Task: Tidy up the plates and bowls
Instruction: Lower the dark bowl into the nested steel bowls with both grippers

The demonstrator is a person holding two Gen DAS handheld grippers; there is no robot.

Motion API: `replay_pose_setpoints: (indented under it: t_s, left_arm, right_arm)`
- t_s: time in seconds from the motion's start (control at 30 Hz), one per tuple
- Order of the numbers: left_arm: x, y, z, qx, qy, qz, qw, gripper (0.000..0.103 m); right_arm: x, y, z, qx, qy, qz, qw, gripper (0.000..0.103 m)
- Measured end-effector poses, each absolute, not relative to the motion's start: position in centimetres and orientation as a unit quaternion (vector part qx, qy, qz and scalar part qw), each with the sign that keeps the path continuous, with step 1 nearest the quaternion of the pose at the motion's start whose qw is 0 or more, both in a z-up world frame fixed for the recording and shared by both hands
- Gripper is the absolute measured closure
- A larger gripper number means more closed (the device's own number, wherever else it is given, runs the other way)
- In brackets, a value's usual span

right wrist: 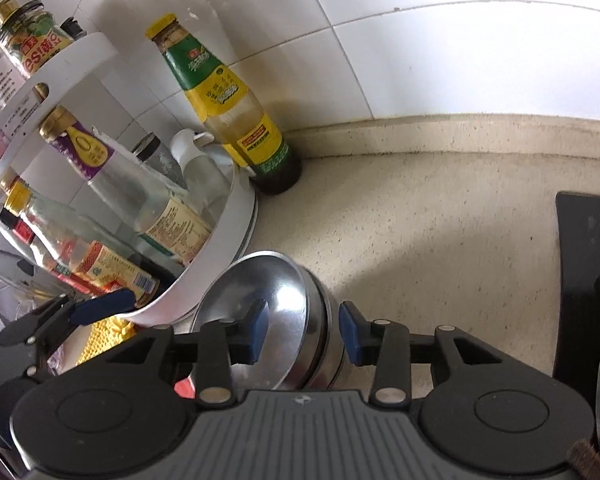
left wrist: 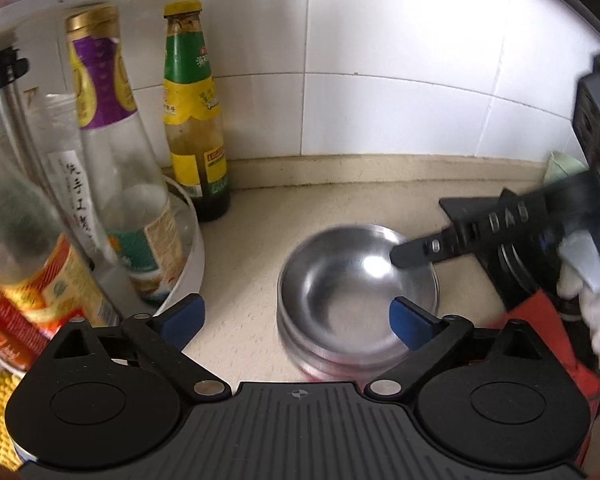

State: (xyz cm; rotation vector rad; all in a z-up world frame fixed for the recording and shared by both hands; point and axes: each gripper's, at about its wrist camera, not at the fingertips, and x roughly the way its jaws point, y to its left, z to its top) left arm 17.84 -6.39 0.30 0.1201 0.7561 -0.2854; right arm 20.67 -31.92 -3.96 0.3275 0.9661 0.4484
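Note:
A stack of nested steel bowls (left wrist: pixel 340 292) stands on the beige counter (left wrist: pixel 252 240) beside the white rack. My left gripper (left wrist: pixel 298 318) is open wide. Its right pad hangs over the top bowl's near rim and its left pad is off to the side by the rack, with neither pressing on anything. In the right wrist view the same bowls (right wrist: pixel 276 296) sit just ahead of my right gripper (right wrist: pixel 303 332). Its jaws straddle the right rim, one pad inside the top bowl and one outside the stack, with small gaps on both sides. One right finger (left wrist: pixel 424 246) reaches into the bowl.
A white two-tier rack (right wrist: pixel 220 264) full of bottles stands at the left. A green-and-yellow sauce bottle (right wrist: pixel 236 120) is against the tiled wall. A black stove edge (right wrist: pixel 580 280) is at the right, with a white-gloved hand (left wrist: pixel 592 312) there. A yellow cloth (right wrist: pixel 104 336) lies near the rack.

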Motion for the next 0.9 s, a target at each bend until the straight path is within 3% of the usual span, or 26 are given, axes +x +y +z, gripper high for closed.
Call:
replay_pose_setpoints:
  t_s: [0.23, 0.9]
  left_arm:
    - [14.5, -6.2, -1.4, 0.089, 0.342, -0.167, 0.921, 0.0]
    - [17.1, -7.4, -4.8, 0.103, 0.372, -0.205, 0.899, 0.0]
  right_arm:
    - [19.6, -32.1, -4.1, 0.155, 0.464, 0.218, 0.845, 0.061]
    - [18.3, -32.4, -4.4, 0.165, 0.476, 0.201, 0.84, 0.058]
